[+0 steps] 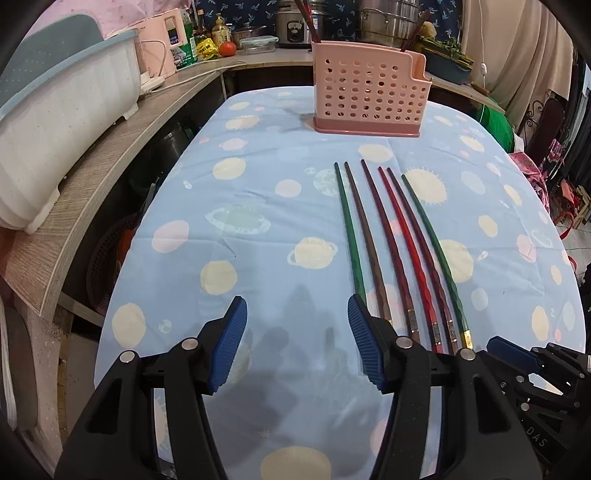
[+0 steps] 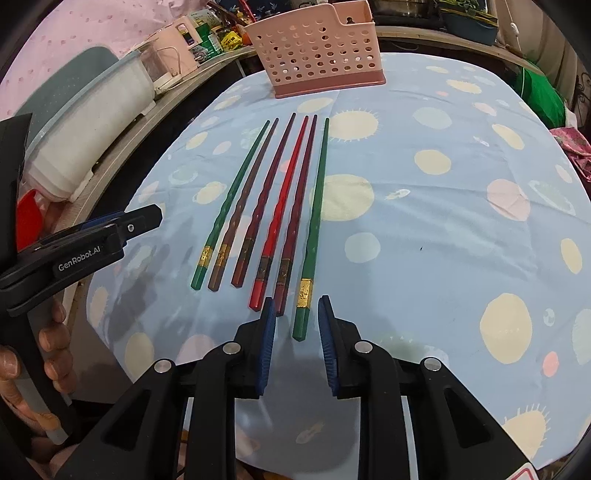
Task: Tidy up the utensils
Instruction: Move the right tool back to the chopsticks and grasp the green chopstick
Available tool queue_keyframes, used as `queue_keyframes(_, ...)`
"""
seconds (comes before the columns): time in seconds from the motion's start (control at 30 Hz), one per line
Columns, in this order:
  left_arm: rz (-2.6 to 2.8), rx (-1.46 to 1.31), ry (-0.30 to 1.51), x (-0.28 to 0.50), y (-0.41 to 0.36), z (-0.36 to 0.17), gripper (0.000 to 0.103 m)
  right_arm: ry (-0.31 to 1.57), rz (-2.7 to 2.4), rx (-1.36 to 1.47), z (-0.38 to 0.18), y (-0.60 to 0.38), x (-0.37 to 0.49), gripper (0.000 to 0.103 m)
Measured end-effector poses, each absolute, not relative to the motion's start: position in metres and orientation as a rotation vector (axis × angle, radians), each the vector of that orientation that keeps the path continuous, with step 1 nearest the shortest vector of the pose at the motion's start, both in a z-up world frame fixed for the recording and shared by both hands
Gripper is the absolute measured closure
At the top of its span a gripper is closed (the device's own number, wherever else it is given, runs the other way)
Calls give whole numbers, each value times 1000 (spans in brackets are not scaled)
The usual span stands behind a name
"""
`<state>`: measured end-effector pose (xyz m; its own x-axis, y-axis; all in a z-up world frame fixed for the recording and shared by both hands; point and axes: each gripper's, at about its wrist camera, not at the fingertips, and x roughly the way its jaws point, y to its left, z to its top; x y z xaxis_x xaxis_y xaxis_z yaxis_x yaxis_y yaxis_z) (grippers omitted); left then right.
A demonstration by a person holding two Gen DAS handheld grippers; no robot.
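Note:
Several chopsticks [image 1: 391, 243] lie side by side on the blue planet-print tablecloth; they also show in the right wrist view [image 2: 280, 206]. A pink perforated utensil holder [image 1: 367, 92] stands upright at the table's far end, also seen in the right wrist view [image 2: 321, 48]. My left gripper [image 1: 297, 314] is open and empty, just left of the chopsticks' thick ends. My right gripper [image 2: 297, 314] is open, its jaws on either side of the thick end of the rightmost green chopstick [image 2: 312, 243], not closed on it.
A white and blue dish rack [image 1: 62, 122] sits on a wooden counter [image 1: 110, 177] to the left. Bottles, a tomato, pots and a rice cooker [image 1: 295, 26] crowd the back counter. The tablecloth [image 2: 461, 221] stretches to the right of the chopsticks.

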<state>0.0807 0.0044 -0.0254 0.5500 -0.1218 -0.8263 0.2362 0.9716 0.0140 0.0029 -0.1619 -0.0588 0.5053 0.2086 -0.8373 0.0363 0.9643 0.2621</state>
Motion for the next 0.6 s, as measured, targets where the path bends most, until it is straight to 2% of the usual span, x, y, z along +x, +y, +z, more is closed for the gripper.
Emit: queue_keyframes(0.6, -235, 126, 1023, 73, 1, -44, 49, 1061, 71, 244, -72, -164, 5, 95)
